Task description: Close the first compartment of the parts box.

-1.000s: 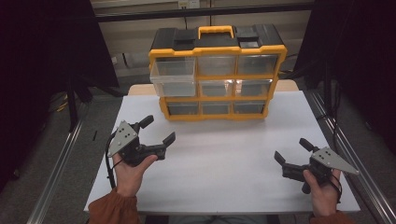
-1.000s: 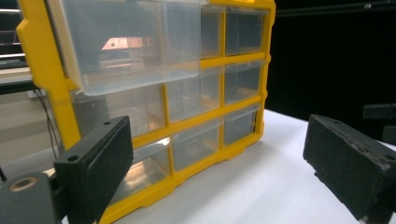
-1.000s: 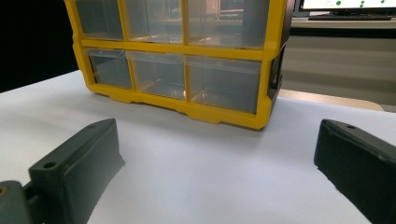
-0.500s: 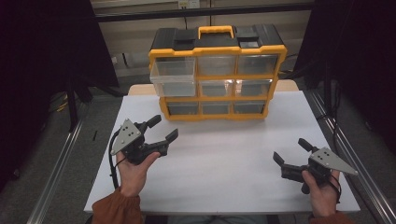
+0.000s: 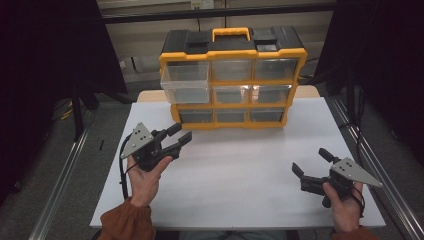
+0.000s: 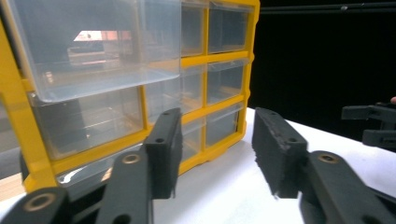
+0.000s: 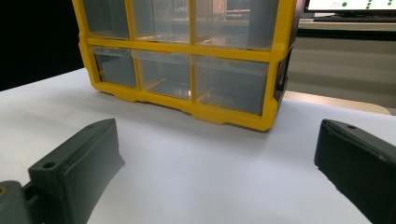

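A yellow and black organiser point(image 5: 232, 75) with clear drawers stands at the back of the white table point(image 5: 240, 170). Its top-left drawer point(image 5: 185, 82) is pulled out part way; the left gripper view looks up at this drawer point(image 6: 107, 51) from close by. My left gripper point(image 5: 180, 135) is held above the table in front of the organiser's left end. It is open, its jaws have just been closing, and nothing is between them. My right gripper point(image 5: 309, 161) is near the front right of the table, open wide and holding nothing. The organiser's lower drawers point(image 7: 187, 79) lie ahead of it.
The organiser has a yellow carry handle point(image 5: 231, 34) on its black lid. Metal rails point(image 5: 60, 185) run along both sides of the table. Dark curtains close off left and right. In the left gripper view the right gripper point(image 6: 373, 123) is far off at the right edge.
The left gripper's jaws have drawn much closer together, with nothing between them. The right hand has stayed where it was.
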`<act>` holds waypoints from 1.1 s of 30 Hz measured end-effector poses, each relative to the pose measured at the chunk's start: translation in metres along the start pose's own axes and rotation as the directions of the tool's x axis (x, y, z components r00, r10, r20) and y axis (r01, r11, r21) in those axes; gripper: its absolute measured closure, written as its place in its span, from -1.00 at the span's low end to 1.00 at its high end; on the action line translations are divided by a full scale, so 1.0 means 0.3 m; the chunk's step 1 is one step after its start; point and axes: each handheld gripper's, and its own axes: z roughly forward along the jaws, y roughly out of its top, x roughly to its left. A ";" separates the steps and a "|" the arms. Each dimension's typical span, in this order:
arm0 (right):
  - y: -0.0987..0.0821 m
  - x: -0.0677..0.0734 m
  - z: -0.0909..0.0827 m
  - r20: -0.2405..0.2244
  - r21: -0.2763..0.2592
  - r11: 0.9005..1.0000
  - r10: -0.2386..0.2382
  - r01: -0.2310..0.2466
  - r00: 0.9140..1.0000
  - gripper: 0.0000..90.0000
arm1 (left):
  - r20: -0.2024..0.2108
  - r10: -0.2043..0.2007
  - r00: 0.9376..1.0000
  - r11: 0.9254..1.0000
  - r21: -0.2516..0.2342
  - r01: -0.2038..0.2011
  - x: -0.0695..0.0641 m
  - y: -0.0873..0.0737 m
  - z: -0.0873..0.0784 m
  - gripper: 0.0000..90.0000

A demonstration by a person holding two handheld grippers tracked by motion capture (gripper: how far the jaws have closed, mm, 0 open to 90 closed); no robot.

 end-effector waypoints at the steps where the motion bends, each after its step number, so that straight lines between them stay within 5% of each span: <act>1: 0.000 0.000 0.001 -0.001 0.001 1.000 -0.003 0.003 1.000 -1.00 | 0.002 0.000 1.000 1.000 -0.001 0.000 0.003 0.005 0.005 0.23; 14: 0.000 0.000 0.003 -0.004 -0.002 1.000 -0.001 0.001 1.000 -1.00 | 0.019 0.005 1.000 1.000 0.017 -0.005 0.011 0.028 0.038 0.61; 25: 0.000 0.000 0.003 -0.004 -0.003 1.000 -0.001 0.001 1.000 -1.00 | 0.013 0.012 1.000 1.000 -0.026 -0.011 0.015 0.060 0.047 0.96; 33: -0.001 0.000 0.003 -0.004 -0.002 1.000 0.003 -0.003 1.000 -1.00 | 0.004 0.023 1.000 0.999 -0.046 -0.023 0.017 0.078 0.063 1.00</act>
